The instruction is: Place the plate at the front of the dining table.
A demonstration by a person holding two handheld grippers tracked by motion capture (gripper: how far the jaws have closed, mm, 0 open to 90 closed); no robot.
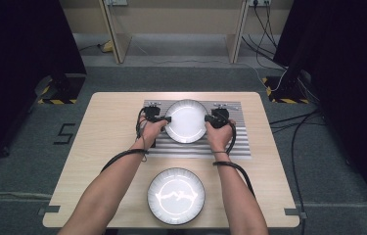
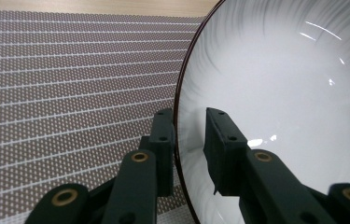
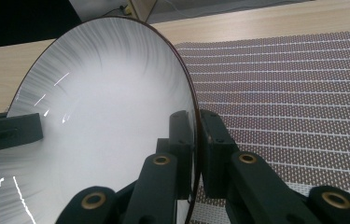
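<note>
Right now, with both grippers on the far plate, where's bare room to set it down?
The striped mat lies bare right of the right gripper and toward the person from the held plate. Bare table wood runs left of the mat. The near middle is crowded: the second plate sits between the forearms. The left gripper straddles the held plate's rim.

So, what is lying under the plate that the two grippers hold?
Under the plate lies a striped placemat on the wooden table. The plate covers the mat's middle.

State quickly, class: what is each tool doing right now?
Left tool: open, jaws straddling the plate rim with a gap on one side.
Right tool: shut on the plate's opposite rim.
</note>
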